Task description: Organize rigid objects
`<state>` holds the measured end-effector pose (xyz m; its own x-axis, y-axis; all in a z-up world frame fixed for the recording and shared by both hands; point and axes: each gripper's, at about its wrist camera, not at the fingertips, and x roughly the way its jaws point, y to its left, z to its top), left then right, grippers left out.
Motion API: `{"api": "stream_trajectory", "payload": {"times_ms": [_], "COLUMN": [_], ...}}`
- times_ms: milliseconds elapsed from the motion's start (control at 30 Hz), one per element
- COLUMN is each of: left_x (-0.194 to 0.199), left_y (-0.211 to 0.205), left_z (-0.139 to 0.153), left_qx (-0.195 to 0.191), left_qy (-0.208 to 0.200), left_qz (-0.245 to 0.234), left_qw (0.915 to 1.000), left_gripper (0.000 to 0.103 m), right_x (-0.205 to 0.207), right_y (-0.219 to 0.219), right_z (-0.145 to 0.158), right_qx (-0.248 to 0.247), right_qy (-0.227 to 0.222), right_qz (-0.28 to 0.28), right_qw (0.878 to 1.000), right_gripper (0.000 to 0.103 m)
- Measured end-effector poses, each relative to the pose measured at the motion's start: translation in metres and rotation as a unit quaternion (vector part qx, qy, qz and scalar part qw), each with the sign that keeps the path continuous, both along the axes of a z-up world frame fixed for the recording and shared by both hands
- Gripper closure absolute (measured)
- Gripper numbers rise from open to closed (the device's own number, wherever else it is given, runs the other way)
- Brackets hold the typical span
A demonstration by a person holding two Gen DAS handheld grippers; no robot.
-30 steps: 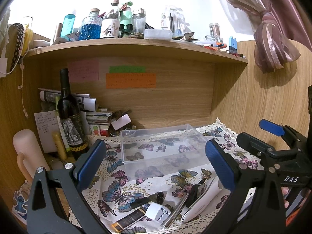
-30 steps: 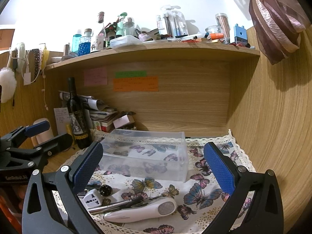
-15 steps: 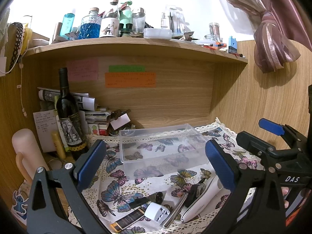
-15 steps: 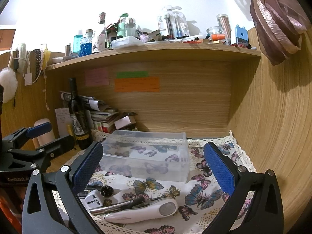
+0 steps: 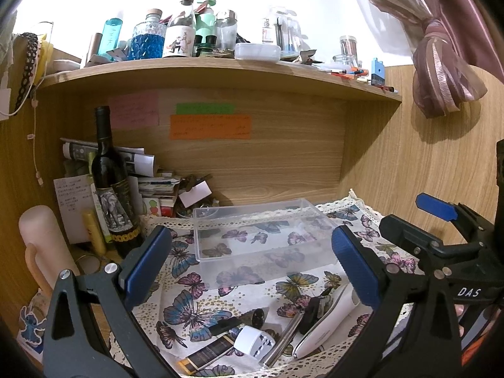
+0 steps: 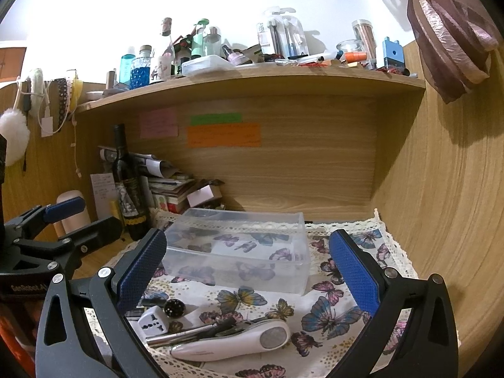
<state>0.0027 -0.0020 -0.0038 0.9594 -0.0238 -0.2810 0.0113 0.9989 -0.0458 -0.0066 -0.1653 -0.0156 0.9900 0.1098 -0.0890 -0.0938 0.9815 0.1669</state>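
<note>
A lived-in home desk nook, wood-grain walled. Above the wooden shelf (image 5: 220, 72): crowded bottles, jars and cosmetics. Below the shelf: pink, green and orange sticky notes (image 5: 210, 126) on the back panel, a wine bottle (image 5: 110, 182) at the left beside stacked papers (image 5: 148, 182), a butterfly-print lace-edged cloth (image 5: 195, 299) spread underneath. Right of the shelf: a tied-back mauve curtain (image 5: 441, 72).

We cannot read the orange note (image 5: 210, 127); beneath it, the bottle (image 5: 112, 189) hides stacked papers (image 5: 148, 186).
</note>
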Motion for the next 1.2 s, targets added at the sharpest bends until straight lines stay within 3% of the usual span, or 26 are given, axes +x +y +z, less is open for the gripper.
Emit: {"api": "stream_trajectory", "payload": {"times_ms": [400, 467, 667, 900, 1033, 1200], "left_x": [0.007, 0.01, 0.021, 0.02, 0.017, 0.019], "left_y": [0.016, 0.026, 0.05, 0.062, 0.064, 0.056], "left_z": [-0.006, -0.011, -0.042, -0.088, -0.111, -0.129], "left_qx": [-0.015, -0.017, -0.022, -0.027, -0.024, -0.012], "left_qy": [0.021, 0.036, 0.098, 0.175, 0.214, 0.24], "left_qz": [-0.001, 0.013, 0.038, 0.036, 0.029, 0.009], "left_qw": [0.9997, 0.9991, 0.9942, 0.9836, 0.9762, 0.9706], "left_gripper": [0.004, 0.018, 0.031, 0.033, 0.034, 0.034], "right_x": [0.008, 0.012, 0.026, 0.043, 0.051, 0.064], "right_y": [-0.004, -0.008, -0.014, -0.013, -0.006, 0.001], "right_z": [-0.011, -0.018, -0.048, -0.086, -0.101, -0.109], "right_qx": [-0.006, -0.003, 0.006, 0.03, 0.024, 0.029], "right_qy": [0.023, 0.038, 0.106, 0.187, 0.227, 0.251], "right_qz": [0.0, 0.003, 0.017, 0.032, 0.058, 0.078], "right_qw": [1.0, 0.999, 0.994, 0.981, 0.972, 0.965], "right_gripper": [0.0, 0.003, 0.019, 0.026, 0.039, 0.039]}}
